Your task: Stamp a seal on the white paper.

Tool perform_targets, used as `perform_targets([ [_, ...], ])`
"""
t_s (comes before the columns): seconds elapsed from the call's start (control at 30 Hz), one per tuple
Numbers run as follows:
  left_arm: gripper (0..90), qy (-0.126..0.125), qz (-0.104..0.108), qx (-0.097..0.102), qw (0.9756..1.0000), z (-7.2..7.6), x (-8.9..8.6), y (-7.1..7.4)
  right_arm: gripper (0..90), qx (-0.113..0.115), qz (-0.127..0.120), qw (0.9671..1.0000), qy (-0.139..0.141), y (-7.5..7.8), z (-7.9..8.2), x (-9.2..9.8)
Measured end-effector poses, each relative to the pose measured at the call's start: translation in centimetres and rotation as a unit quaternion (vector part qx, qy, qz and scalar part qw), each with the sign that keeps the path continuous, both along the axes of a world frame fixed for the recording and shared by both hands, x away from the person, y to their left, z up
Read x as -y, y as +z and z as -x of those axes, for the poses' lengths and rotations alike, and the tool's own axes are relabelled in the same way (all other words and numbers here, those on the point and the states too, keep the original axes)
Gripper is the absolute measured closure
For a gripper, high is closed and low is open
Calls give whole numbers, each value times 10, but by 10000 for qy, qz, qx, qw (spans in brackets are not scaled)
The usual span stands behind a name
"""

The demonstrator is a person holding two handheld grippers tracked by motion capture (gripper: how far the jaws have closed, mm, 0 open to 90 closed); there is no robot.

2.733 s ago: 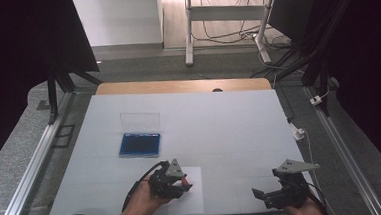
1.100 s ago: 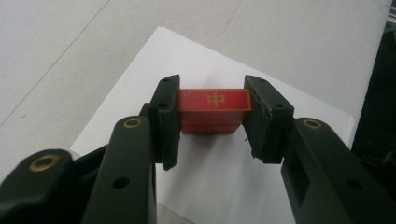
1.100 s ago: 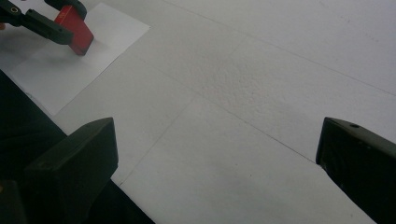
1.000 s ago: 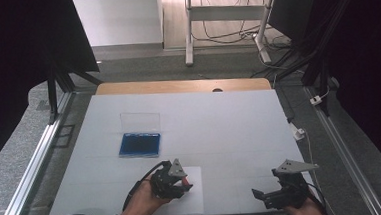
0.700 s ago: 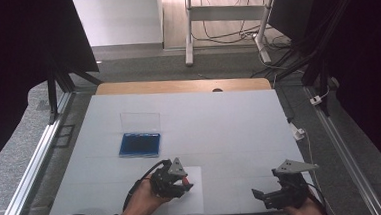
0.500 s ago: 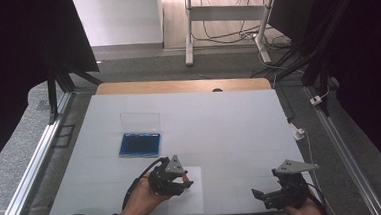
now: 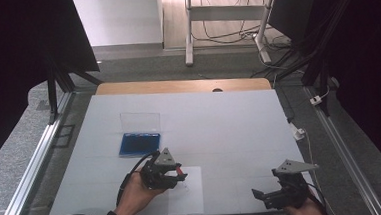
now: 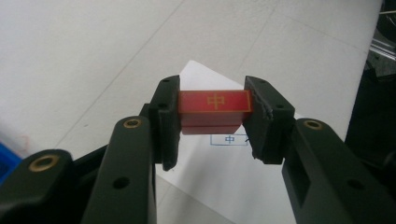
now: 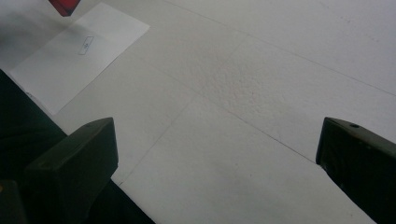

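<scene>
One red block (image 8: 214,107) clamped in left gripper (image 8: 212,114), long axis spanning jaw to jaw, marked face up, above paper (image 8: 219,177). Right gripper (image 9: 217,154) wide open, empty, low over table (image 9: 261,70).

Your left gripper (image 7: 175,174) has come up off sheet of paper (image 7: 190,197) and shifted slightly toward far side of table (image 7: 219,120), red block (image 8: 215,101) clamped between its pads and carried along. Block, earlier down on paper, now hangs clear above it; printed box (image 8: 229,139) on paper shows just beneath block in left gripper view. Your left hand (image 7: 136,193) has followed, a little farther from near table edge than before.
</scene>
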State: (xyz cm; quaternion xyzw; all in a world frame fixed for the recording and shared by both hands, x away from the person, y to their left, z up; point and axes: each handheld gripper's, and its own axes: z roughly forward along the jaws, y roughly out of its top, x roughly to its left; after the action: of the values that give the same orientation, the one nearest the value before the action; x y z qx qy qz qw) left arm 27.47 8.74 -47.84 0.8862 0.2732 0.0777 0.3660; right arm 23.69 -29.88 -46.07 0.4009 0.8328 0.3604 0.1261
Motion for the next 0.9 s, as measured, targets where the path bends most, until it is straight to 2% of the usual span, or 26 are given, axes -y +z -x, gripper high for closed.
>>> perform_targets([
  [0.67,582,387,-42,38,9992,-12,-30,9,0,5,-7,10000,6,0,0,0],
  [0.9,581,670,22,59,9977,-17,-44,11,0,9,-2,10000,11,0,0,0],
])
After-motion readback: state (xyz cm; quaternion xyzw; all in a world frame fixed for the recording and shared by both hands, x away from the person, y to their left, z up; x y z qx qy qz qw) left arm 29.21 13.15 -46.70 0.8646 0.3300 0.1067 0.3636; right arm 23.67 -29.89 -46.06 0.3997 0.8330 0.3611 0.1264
